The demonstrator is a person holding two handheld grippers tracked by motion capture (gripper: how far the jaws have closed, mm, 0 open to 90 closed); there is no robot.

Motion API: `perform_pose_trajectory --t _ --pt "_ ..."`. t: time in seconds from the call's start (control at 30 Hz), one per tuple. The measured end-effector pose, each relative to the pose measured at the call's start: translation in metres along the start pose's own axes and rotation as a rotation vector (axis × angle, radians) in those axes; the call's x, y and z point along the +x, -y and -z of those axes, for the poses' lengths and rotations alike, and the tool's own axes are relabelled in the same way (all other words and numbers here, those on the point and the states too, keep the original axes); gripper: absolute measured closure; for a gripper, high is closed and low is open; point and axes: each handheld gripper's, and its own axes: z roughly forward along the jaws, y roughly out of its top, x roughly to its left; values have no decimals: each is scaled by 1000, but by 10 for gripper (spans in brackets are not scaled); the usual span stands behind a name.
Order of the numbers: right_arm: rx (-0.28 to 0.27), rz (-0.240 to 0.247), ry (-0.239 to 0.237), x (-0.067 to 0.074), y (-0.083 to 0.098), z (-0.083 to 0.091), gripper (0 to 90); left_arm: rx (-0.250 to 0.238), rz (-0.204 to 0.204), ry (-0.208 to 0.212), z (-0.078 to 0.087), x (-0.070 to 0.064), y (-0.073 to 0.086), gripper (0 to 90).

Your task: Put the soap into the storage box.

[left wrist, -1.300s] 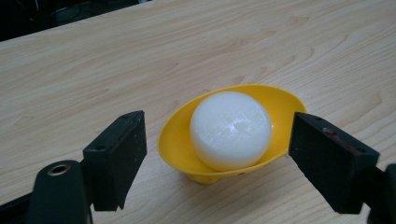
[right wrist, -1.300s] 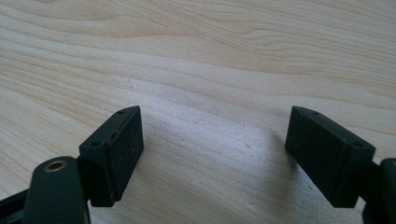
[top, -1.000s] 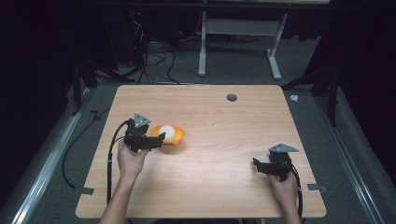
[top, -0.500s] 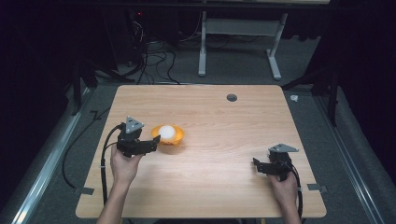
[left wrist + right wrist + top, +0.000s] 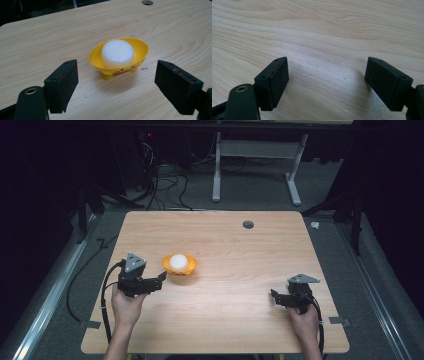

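Over the last second the left claw (image 5: 161, 279) drew back from the yellow dish (image 5: 179, 265), toward the person's side of the table (image 5: 240, 320) and a little outward, so that it now stood just short of the dish and no longer touching it. Its jaws were wide apart and held nothing; in the left gripper view the dish (image 5: 140, 51) sat clear of both jaws, upright on its small feet, with the white round block (image 5: 117, 53) resting inside it. The dish itself had not shifted: it lay on the left half of the table, roughly midway between the near and far edges. The right claw (image 5: 274, 296) had kept its place near the right front corner, jaws likewise spread over bare wood. Judging from this, the dish with its block had been set down and released, and the placing looked complete.
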Motion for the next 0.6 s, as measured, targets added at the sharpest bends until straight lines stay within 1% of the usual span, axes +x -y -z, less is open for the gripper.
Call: perform_pose_trajectory --t 0.2,0.27,0.43,0.53,0.57,0.6 --pt "0 0 0 0 0 0 203 0 2 -4 8 0 6 198" --pt "0 -1 0 0 0 0 203 -5 9 -5 9 0 8 198" --pt "0 1 0 0 0 0 203 7 25 -4 9 3 16 199" --pt "0 0 0 0 0 0 203 6 37 -2 10 3 19 199" --pt "0 0 0 0 0 0 203 11 34 0 11 3 20 199" --pt "0 0 0 0 0 0 203 5 38 0 11 3 21 198"
